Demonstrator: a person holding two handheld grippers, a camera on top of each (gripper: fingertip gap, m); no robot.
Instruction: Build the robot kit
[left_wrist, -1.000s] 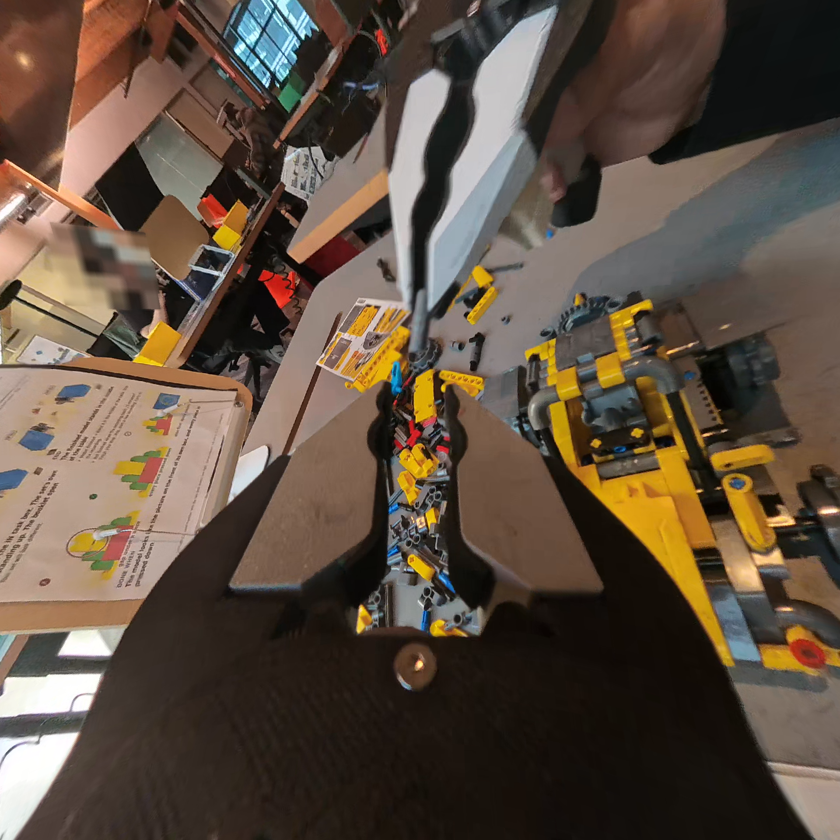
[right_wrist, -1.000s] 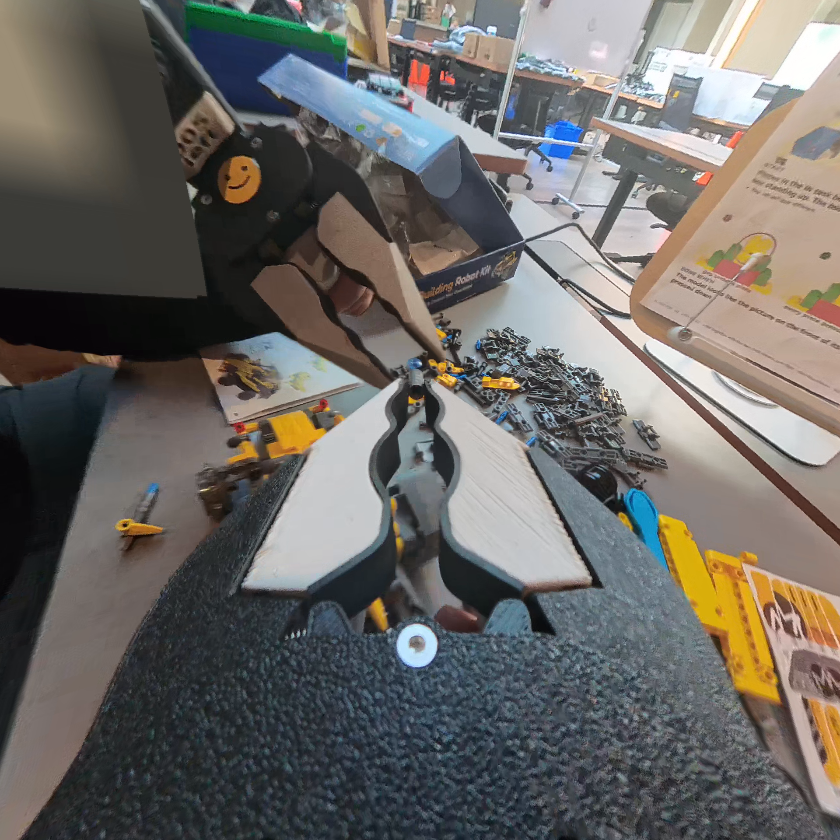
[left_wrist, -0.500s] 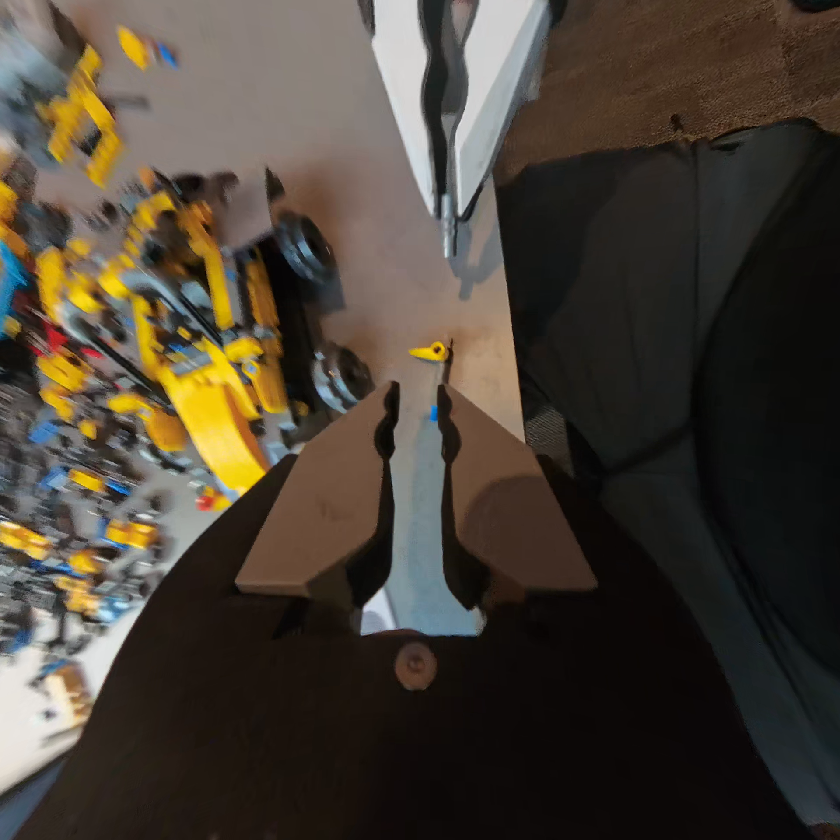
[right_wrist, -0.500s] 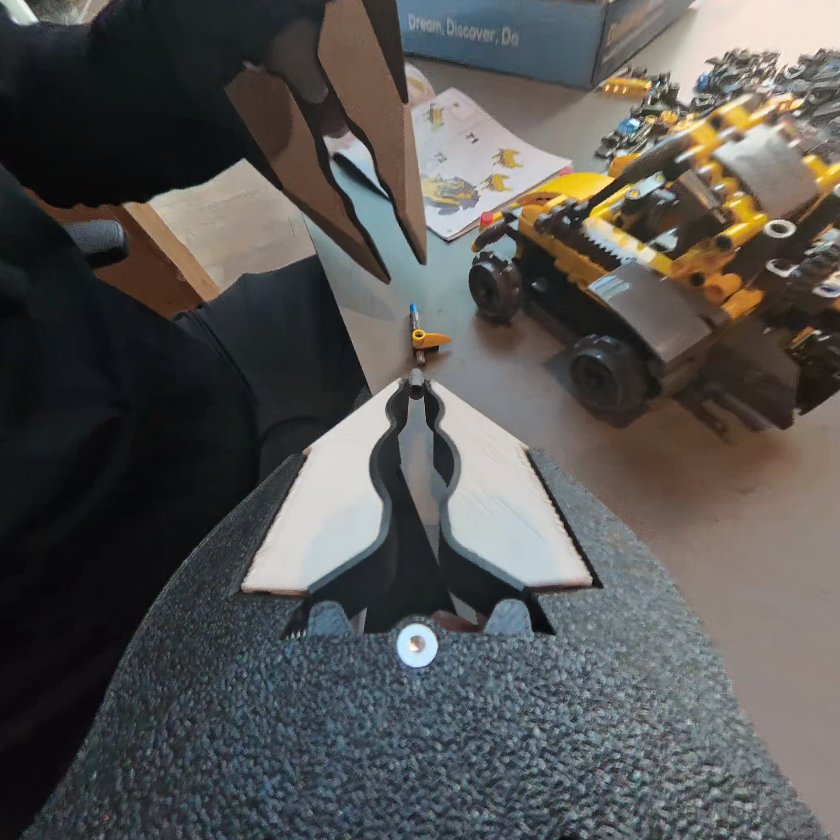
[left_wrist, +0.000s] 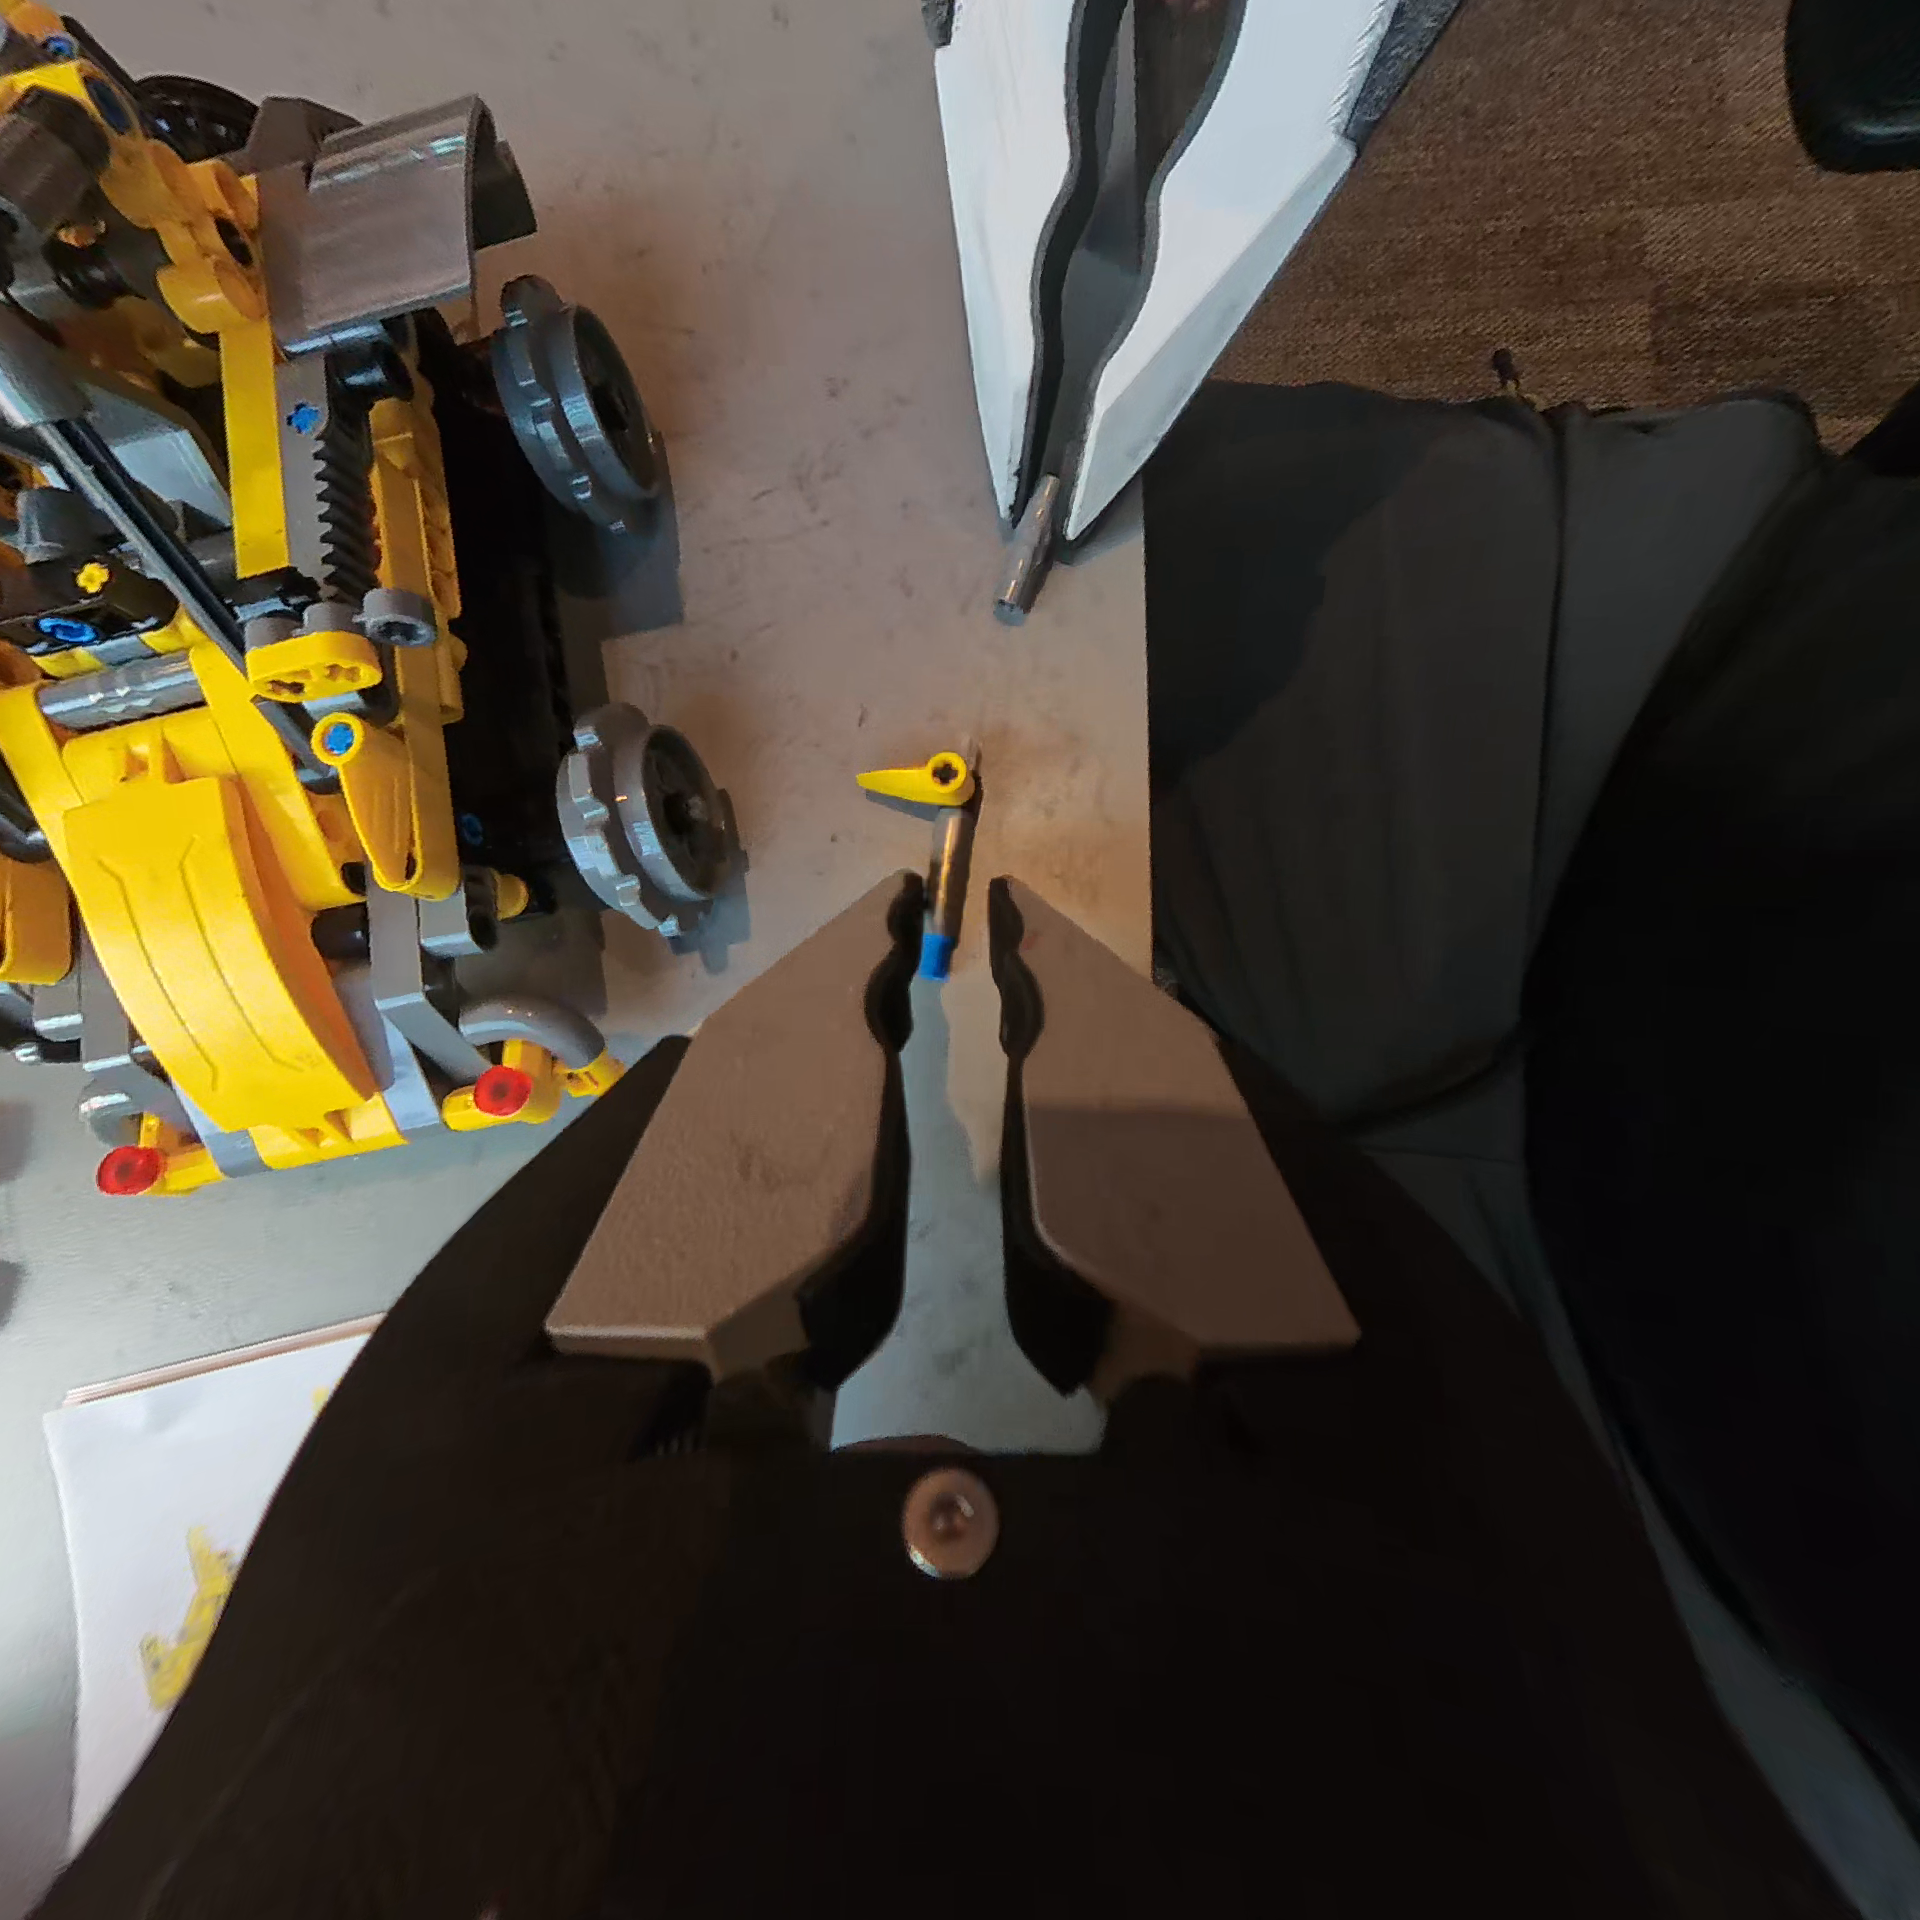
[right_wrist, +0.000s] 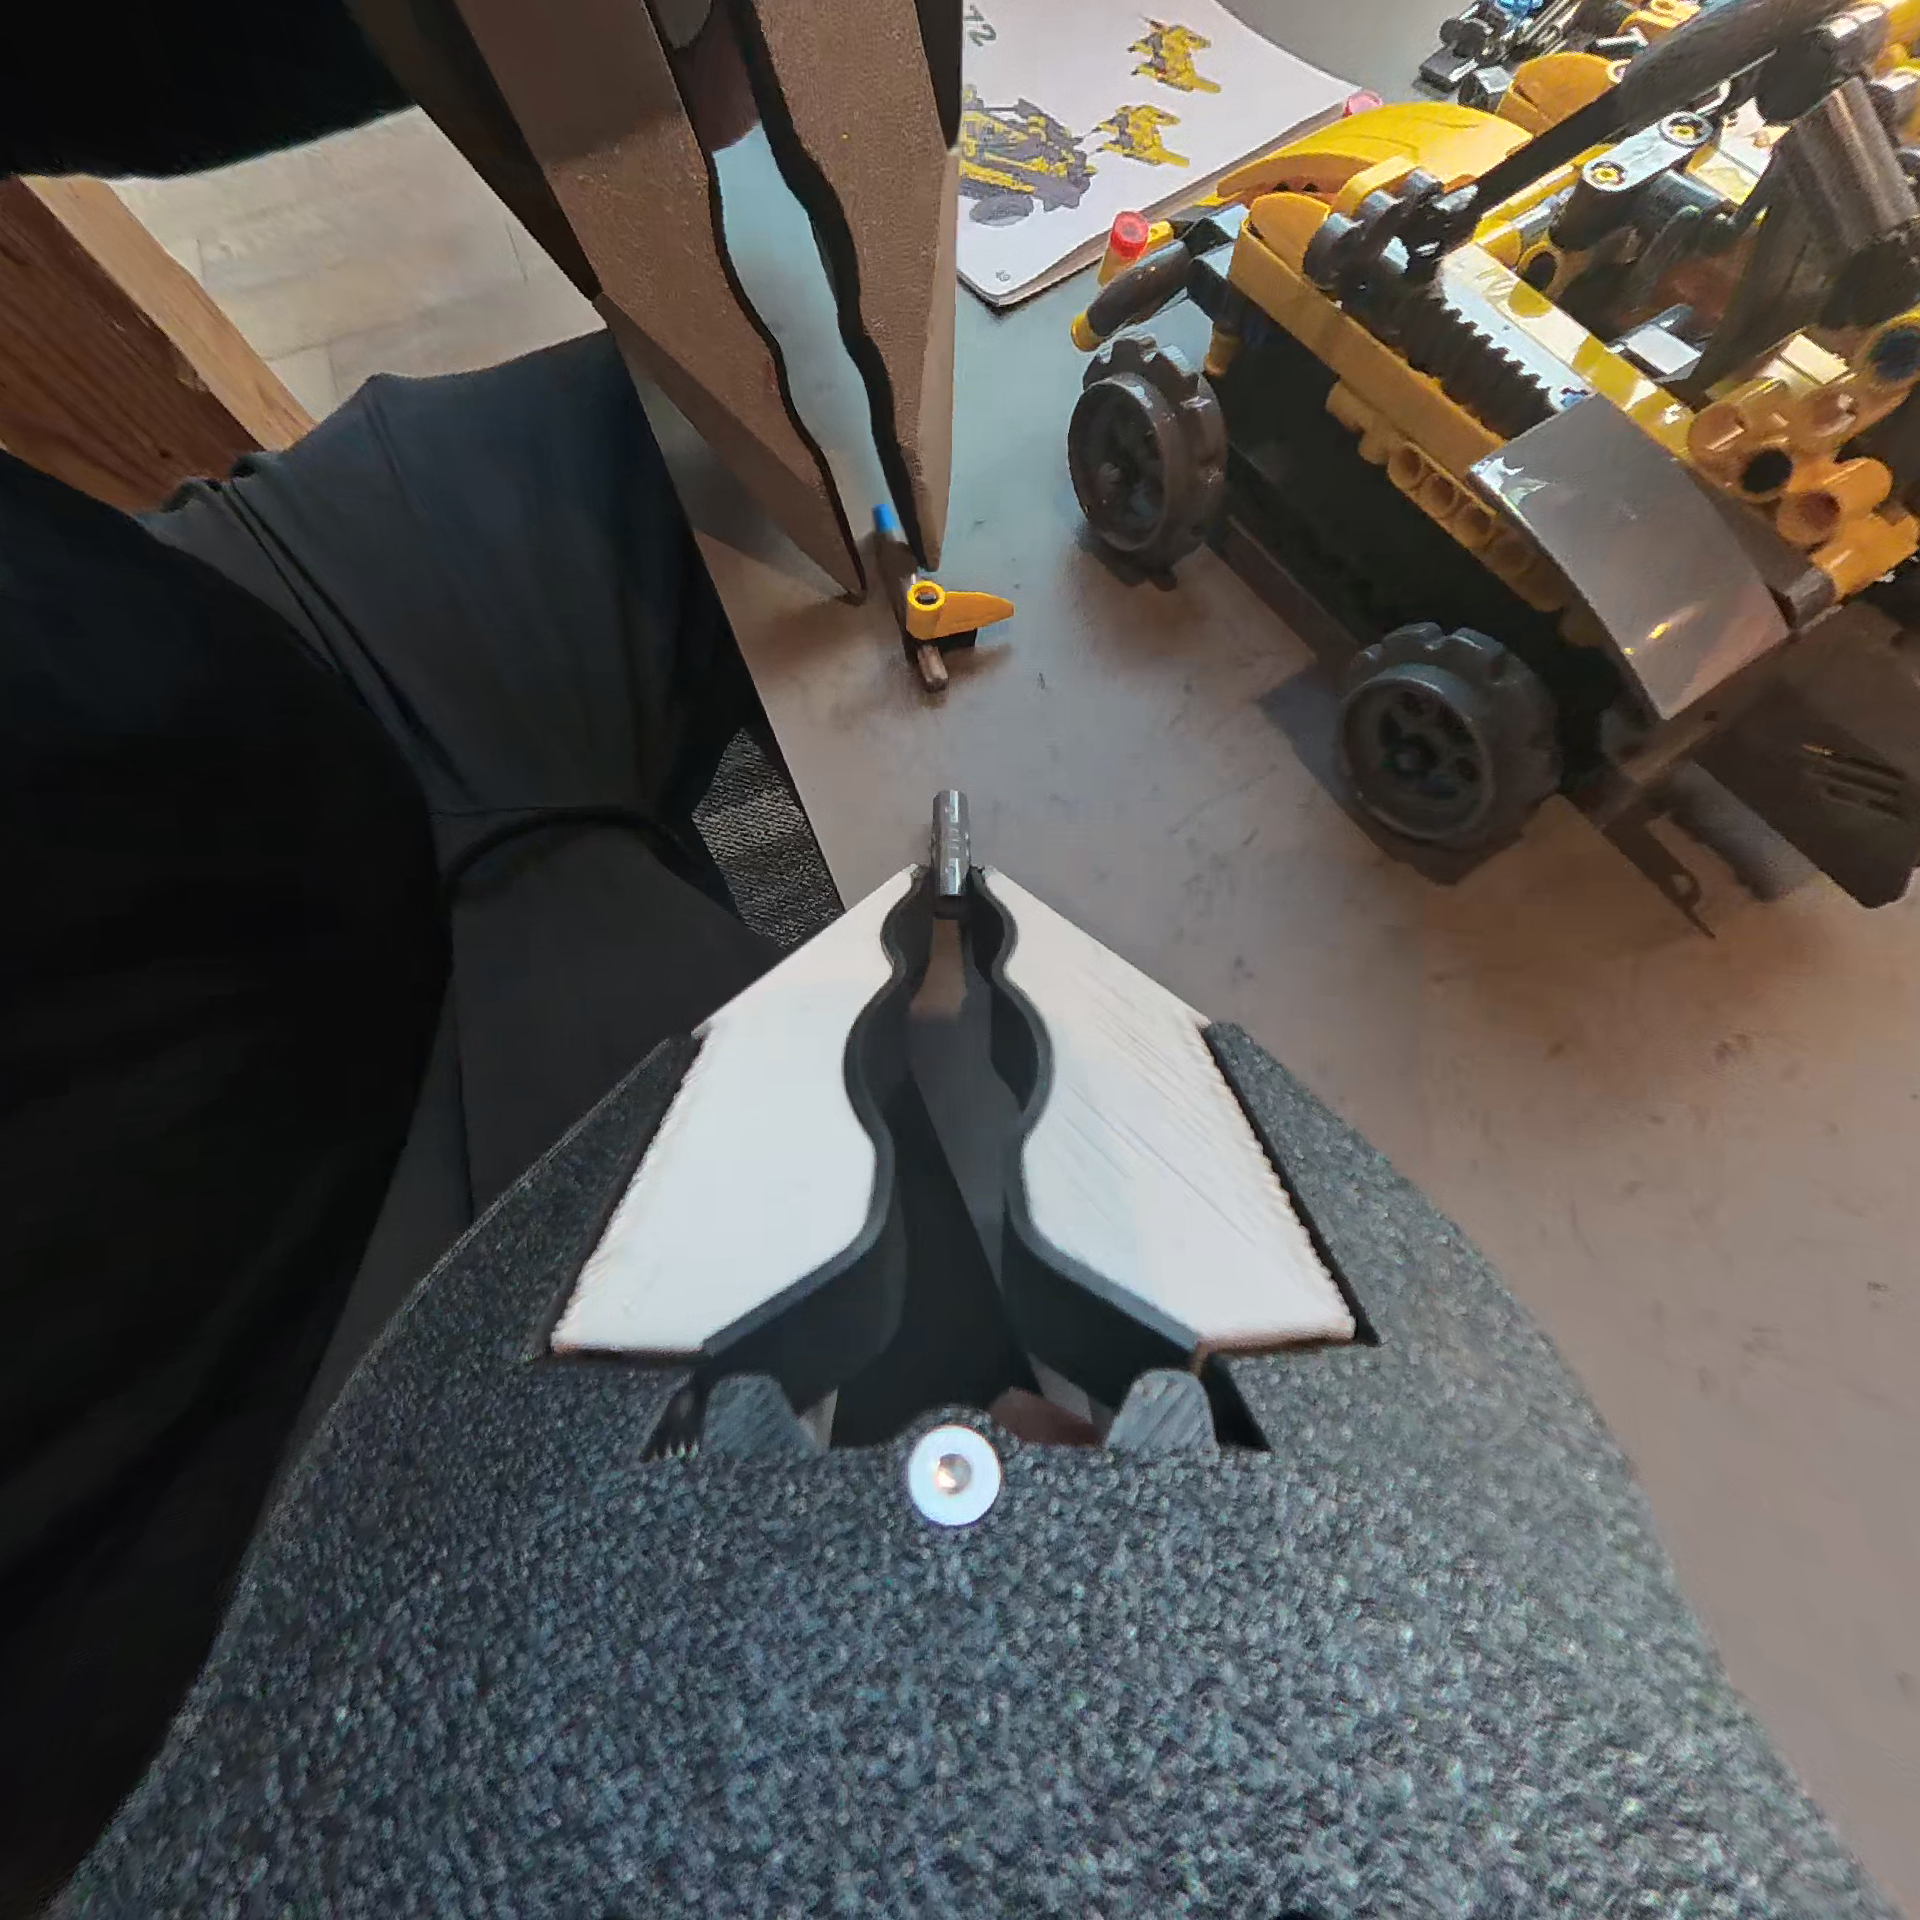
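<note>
A short grey axle (left_wrist: 948, 852) with a blue end and a yellow pointed piece (left_wrist: 920, 779) on it lies on the table near its edge. My left gripper (left_wrist: 948, 888) is open by a narrow gap, and its brown fingertips stand on either side of the axle's blue end. It also shows in the right wrist view (right_wrist: 891, 571), tips down at the table around the axle (right_wrist: 885, 520) and the yellow piece (right_wrist: 951, 608). My right gripper (right_wrist: 948, 883) is shut on a small grey pin (right_wrist: 951, 842), held just above the table. The pin (left_wrist: 1023, 561) points at the axle from a short way off.
A yellow and grey brick-built vehicle (left_wrist: 260, 727) with dark wheels stands beside the axle and also shows in the right wrist view (right_wrist: 1507, 364). A building booklet (right_wrist: 1122, 135) lies beyond it. The table edge (left_wrist: 1143, 727) runs next to the axle, with a person's dark clothing (left_wrist: 1455, 831) past it. The left gripper's tips are roughly 7 centimeters from the right gripper's.
Both grippers swung from the pile of loose parts to the table's near edge. My left gripper came down until its tips straddle the axle. My right gripper still holds the pin.
</note>
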